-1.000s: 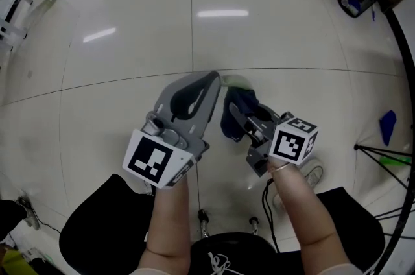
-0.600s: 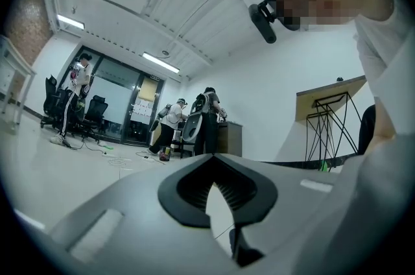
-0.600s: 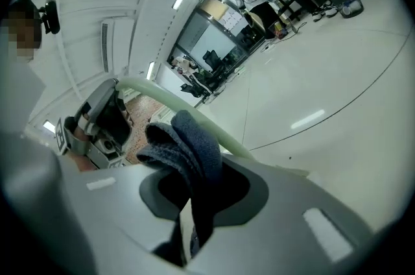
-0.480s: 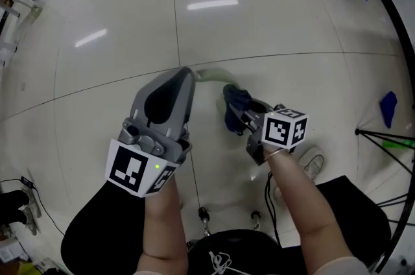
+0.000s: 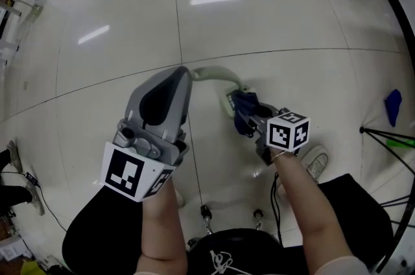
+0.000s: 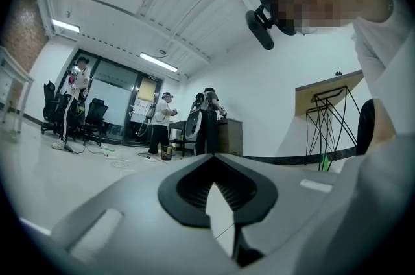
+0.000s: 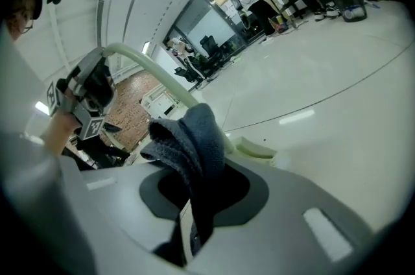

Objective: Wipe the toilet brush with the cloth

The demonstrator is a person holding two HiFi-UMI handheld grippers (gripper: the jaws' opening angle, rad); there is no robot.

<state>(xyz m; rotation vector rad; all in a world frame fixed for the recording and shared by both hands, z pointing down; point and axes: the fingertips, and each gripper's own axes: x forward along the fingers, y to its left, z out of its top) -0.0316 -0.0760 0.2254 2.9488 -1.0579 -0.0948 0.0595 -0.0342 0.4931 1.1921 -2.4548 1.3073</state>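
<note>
In the head view my left gripper (image 5: 183,72) is shut on one end of the toilet brush (image 5: 217,74), a pale green curved handle that arcs to the right above the tiled floor. My right gripper (image 5: 237,109) is shut on a dark blue cloth (image 5: 246,113), bunched against the other end of the handle. The right gripper view shows the cloth (image 7: 194,137) standing up between the jaws of the right gripper (image 7: 194,205), with the green handle (image 7: 155,72) running behind it to the left gripper (image 7: 91,95). The left gripper view shows the left gripper (image 6: 217,205) with its jaws close together; the brush is not clear there.
A black tripod with a green part (image 5: 391,159) stands at the right, with a blue item (image 5: 393,106) on the floor near it. A shoe (image 5: 315,163) lies beside my right wrist. Several people (image 6: 162,128) stand by desks and chairs far off.
The left gripper has drawn left and back, baring more of the green handle. The right gripper with the cloth has slid slightly right and nearer along it.
</note>
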